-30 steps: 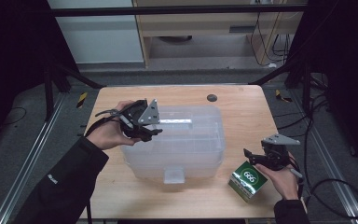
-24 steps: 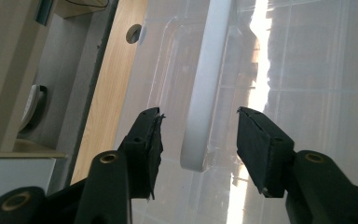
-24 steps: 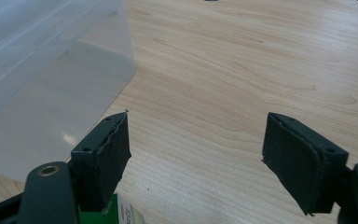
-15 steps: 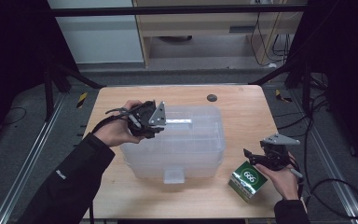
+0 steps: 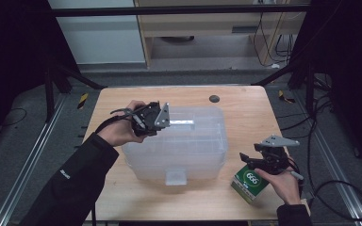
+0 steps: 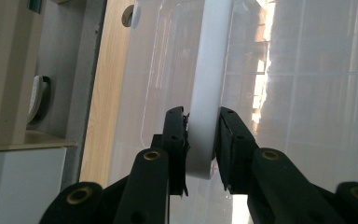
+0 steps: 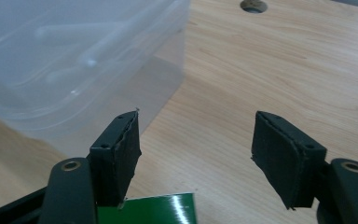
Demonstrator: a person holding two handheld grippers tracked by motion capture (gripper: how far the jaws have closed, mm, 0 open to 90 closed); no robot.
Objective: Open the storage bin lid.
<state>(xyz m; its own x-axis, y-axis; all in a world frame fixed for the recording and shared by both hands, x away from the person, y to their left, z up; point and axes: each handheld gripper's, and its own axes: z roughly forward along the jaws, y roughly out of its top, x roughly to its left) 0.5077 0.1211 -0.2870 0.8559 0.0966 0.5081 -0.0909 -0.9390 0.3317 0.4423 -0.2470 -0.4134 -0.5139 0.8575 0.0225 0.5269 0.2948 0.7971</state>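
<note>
A translucent plastic storage box with its lid on stands in the middle of the wooden table. On the lid lies a white handle bar. My left gripper reaches over the lid from the left. Its jaws have just been closing, and both pads now press on the handle bar, one on each side. My right gripper hovers at the front right over a green carton. Its jaws have just been closing a little but stand open, with bare table between them and the carton's edge low by the left pad.
A round dark hole sits in the table behind the box. A pale cabinet stands beyond the far edge. Black frame posts and cables flank the table. Bare wood lies to the right of the box.
The left gripper's jaws have come together on the lid's handle bar, and the hand has shifted slightly right. The right hand has barely moved over the green carton.
</note>
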